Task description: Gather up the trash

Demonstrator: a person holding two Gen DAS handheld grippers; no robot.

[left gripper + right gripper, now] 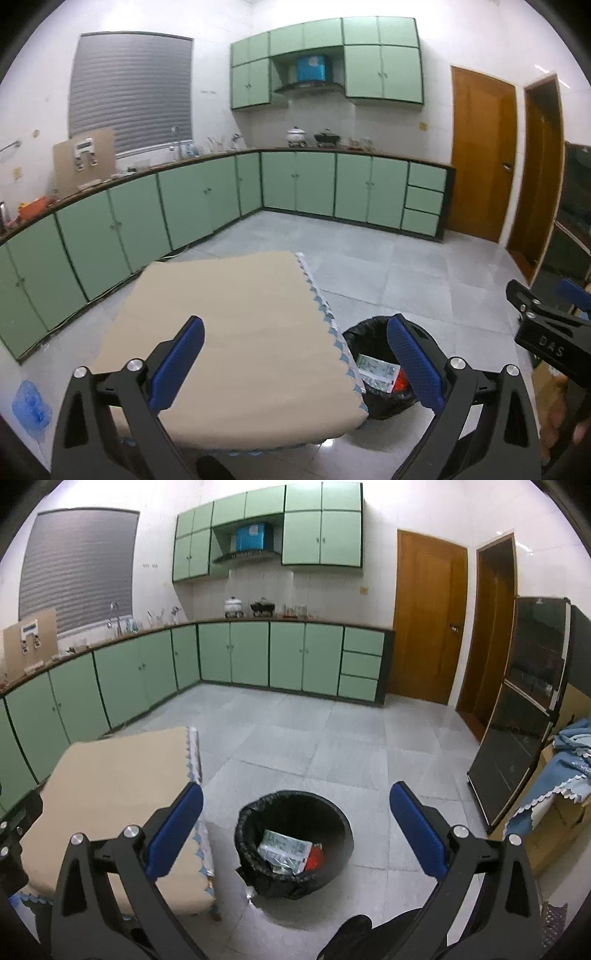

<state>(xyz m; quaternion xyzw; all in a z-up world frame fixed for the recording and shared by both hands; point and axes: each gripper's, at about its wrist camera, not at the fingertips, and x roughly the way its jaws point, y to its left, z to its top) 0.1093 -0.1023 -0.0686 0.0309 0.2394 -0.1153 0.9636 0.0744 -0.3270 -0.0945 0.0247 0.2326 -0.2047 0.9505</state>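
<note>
Both grippers hang empty above the scene. The left gripper (295, 362) has its blue pads spread wide, over the right edge of the beige-covered table (236, 332); the right gripper (295, 830) is equally wide apart, directly above the black-lined trash bin (293, 836) standing on the tiled floor just beside that table's right edge.

The trash already sits inside the bin: a pale printed wrapper (284, 849) and a red piece (314, 858) touching it at the bottom of the liner. The tabletop shows nothing on it in either view, so the collecting seems close to done.

If anything remains, the next target must be found first. A blue plastic bag (31, 408) lies on the floor off the table's left side, and may or may not be trash. To take it, lower the left gripper with its fingers kept wide, pinch the crumpled top, not the floor-side film, and carry it over the bin's rim before releasing.
</note>
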